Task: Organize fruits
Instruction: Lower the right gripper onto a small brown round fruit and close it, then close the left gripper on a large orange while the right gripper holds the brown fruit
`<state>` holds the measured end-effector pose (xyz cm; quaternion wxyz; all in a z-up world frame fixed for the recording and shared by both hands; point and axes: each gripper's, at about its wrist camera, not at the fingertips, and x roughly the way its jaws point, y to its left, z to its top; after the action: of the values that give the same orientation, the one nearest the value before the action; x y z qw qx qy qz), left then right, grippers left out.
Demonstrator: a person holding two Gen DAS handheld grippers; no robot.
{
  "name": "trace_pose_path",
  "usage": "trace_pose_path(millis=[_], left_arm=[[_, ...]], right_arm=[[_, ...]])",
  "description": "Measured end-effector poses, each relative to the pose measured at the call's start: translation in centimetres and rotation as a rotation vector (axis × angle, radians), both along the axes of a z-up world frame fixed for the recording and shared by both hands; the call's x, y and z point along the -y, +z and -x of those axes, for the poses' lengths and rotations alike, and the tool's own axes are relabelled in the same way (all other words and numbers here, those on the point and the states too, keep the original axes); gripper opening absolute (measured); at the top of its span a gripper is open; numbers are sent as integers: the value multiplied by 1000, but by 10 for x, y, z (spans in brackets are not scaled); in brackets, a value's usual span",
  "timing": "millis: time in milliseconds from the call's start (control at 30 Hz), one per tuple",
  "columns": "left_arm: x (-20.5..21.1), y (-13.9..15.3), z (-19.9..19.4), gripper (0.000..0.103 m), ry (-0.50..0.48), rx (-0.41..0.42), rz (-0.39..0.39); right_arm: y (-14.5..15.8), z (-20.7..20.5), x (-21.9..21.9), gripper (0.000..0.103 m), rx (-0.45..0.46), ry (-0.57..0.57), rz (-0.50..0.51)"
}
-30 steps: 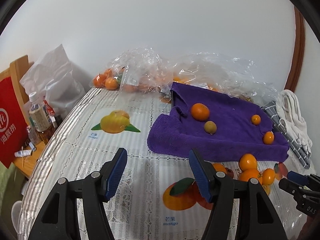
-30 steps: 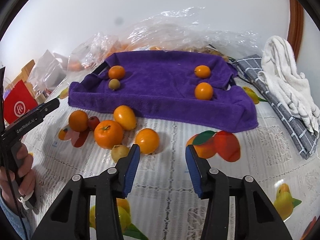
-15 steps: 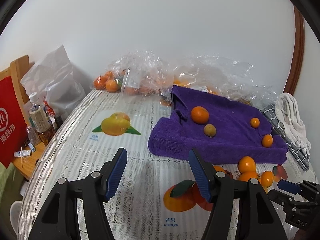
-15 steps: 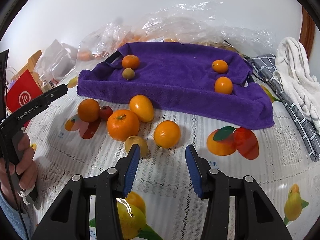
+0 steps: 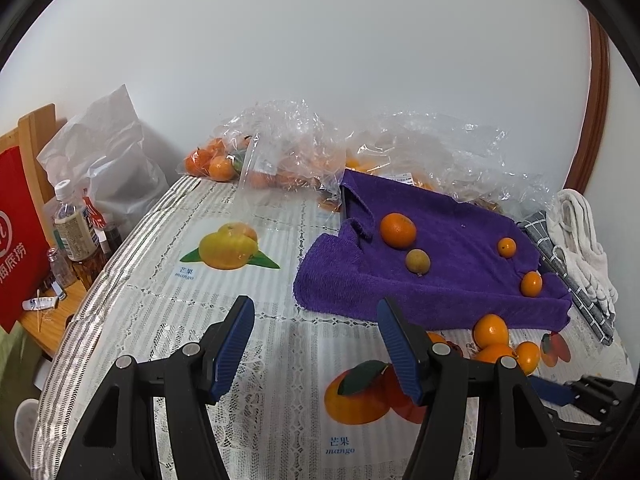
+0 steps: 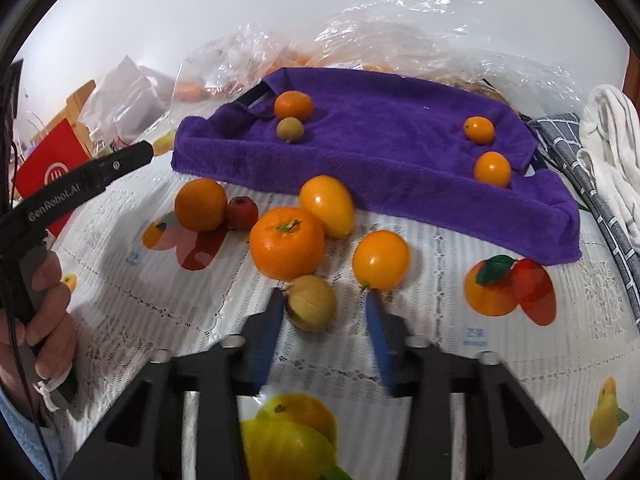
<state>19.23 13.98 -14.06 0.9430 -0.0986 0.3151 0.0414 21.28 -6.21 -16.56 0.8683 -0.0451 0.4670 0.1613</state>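
A purple towel [image 6: 380,152] carries an orange [image 6: 293,105], a small tan fruit [image 6: 290,129] and two small oranges [image 6: 479,129]. Loose fruit lies on the tablecloth in front of it: a big orange [image 6: 286,242], an oval yellow-orange one [image 6: 327,205], a round one [image 6: 380,259] and another small tan fruit [image 6: 312,302]. My right gripper [image 6: 324,296] is closing around that tan fruit. The left pad is at its side and a gap remains on the right. My left gripper [image 5: 314,304] stands open over bare tablecloth, left of the towel [image 5: 440,264], with nothing between its fingers.
Another orange [image 6: 201,205] and a small red fruit [image 6: 242,213] lie left of the pile. Clear plastic bags [image 5: 288,148] of fruit stand behind the towel. A white cloth [image 6: 612,152] on a grey checked one lies at the right. Bottles [image 5: 74,228] and a red bag [image 5: 16,240] are beyond the table's left edge.
The right gripper has moved forward and down to the loose fruit; the tan fruit now sits between its fingers, which have drawn closer together. The left gripper has stayed put.
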Motion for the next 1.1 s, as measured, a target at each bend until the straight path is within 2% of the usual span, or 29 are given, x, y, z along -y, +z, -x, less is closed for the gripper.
trace_pose_path(millis=[300, 600, 700, 833, 1100], left_arm=[[3, 0, 0, 62, -19, 0, 0], [0, -8, -5, 62, -43, -52, 47], [-3, -12, -9, 62, -43, -82, 72], [-6, -17, -12, 62, -44, -108, 95], [-2, -17, -11, 62, -82, -108, 106]], right_arm=[[4, 10, -3, 26, 61, 15, 16], [15, 27, 38, 26, 89, -42, 40], [13, 28, 56, 26, 85, -82, 61], [5, 24, 79, 26, 51, -144, 34], [-4, 19, 84, 26, 36, -164, 16]])
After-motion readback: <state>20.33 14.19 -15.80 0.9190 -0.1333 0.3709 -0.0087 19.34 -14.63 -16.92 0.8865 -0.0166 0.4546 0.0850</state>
